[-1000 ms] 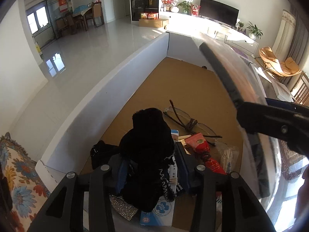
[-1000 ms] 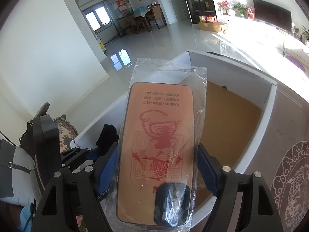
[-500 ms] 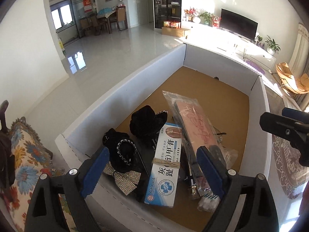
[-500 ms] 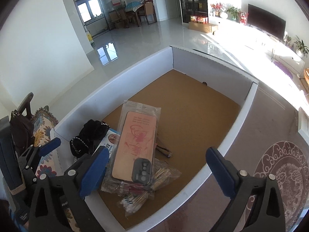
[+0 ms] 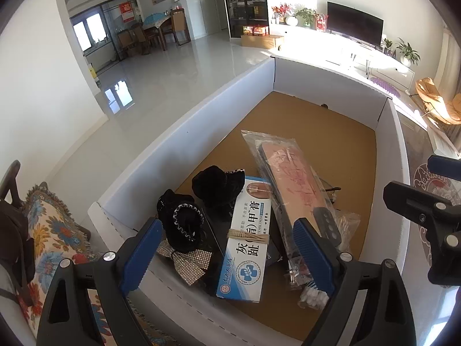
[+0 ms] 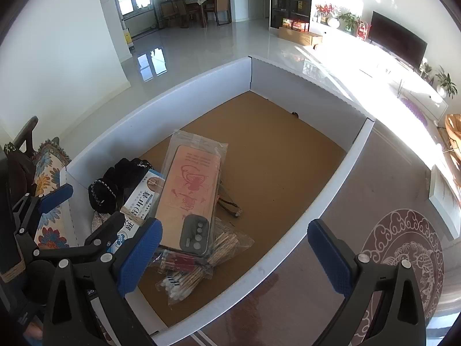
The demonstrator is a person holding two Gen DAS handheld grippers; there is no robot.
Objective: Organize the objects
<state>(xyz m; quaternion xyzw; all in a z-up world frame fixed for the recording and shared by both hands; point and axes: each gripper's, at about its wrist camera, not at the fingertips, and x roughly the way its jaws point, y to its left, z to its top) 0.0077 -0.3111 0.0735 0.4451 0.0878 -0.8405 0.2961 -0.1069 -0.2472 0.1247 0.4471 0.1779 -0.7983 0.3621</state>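
Both grippers read wide open, nothing between the pads: left gripper [image 5: 227,252] and right gripper [image 6: 234,252] both hang over the near edge of the white box [image 6: 331,199]. I count one box, brown cardboard floor, its contents heaped in the near-left corner. On top lies one bagged phone case [image 6: 188,199], pink with a red print, camera end toward me. Just left of it, partly under it, one blue-and-white ointment carton [image 5: 249,239]. Left again, two black hair scrunchies [image 5: 181,222], the near one resting on one rhinestone bow [image 5: 187,265]. Under the case, near side, one bag of cotton swabs [image 6: 187,276]. Eyeglasses [image 6: 229,204] stick out to the right of the case, mostly covered.
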